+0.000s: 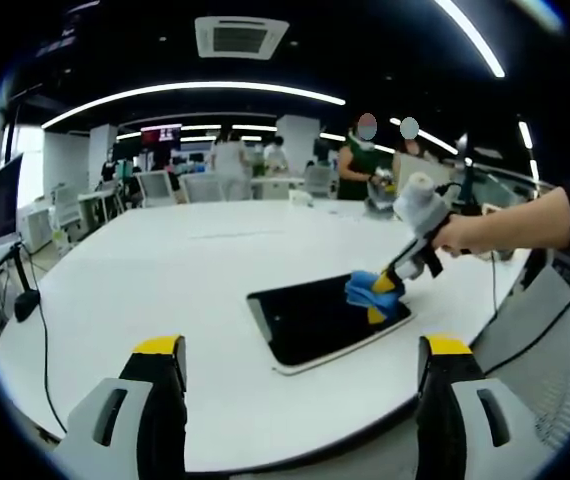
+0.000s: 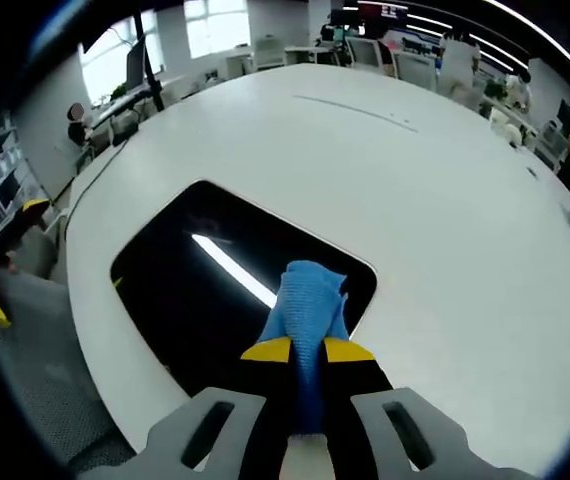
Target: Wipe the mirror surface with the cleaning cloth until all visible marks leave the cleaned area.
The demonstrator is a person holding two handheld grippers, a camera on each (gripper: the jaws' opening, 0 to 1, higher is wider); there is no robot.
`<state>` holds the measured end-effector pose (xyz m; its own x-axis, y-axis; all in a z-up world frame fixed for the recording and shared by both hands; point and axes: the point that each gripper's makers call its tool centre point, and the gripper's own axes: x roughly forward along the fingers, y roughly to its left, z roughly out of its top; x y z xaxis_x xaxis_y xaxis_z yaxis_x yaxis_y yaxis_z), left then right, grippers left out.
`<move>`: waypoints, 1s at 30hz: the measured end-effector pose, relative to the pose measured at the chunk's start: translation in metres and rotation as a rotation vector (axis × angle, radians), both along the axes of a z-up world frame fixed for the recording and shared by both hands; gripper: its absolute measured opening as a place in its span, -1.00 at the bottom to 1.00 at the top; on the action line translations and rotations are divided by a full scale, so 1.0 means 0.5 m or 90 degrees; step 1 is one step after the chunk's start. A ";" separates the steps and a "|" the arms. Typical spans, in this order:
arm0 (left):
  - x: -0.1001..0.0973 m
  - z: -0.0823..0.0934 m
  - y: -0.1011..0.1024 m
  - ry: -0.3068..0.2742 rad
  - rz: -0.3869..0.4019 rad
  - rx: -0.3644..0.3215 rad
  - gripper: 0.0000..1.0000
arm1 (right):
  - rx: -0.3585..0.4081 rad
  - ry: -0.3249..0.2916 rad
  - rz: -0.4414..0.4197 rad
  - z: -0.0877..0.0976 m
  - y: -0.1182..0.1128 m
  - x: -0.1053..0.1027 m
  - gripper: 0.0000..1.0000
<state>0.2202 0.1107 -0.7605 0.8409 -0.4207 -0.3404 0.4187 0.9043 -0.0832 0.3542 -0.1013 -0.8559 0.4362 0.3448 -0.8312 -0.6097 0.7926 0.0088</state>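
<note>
A dark rectangular mirror (image 1: 317,322) lies flat on the white table (image 1: 195,270). In the left gripper view the right gripper (image 1: 389,287), held by a person's hand, presses a blue cleaning cloth (image 1: 368,290) onto the mirror's right end. My left gripper (image 1: 305,365) hangs over the table's near edge, short of the mirror, its jaws wide apart and holding nothing. In the right gripper view the right gripper (image 2: 308,352) is shut on the blue cloth (image 2: 307,295), which rests on the mirror (image 2: 200,285); a ceiling light reflects in the glass.
A monitor (image 1: 1,200) with a cable stands at the table's left edge. Chairs (image 1: 555,340) stand by the table's right side. Desks, screens and people fill the room behind the table's far edge.
</note>
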 end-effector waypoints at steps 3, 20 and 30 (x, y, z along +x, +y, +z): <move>-0.001 0.000 0.000 0.000 0.000 0.000 0.92 | 0.001 -0.001 -0.003 0.000 -0.002 0.000 -0.91; -0.001 0.000 0.001 -0.001 0.002 -0.003 0.91 | -0.015 -0.008 0.003 0.000 -0.012 -0.004 -0.90; 0.000 0.001 0.002 -0.004 0.004 0.000 0.93 | -0.003 -0.011 -0.017 0.000 -0.015 -0.005 -0.91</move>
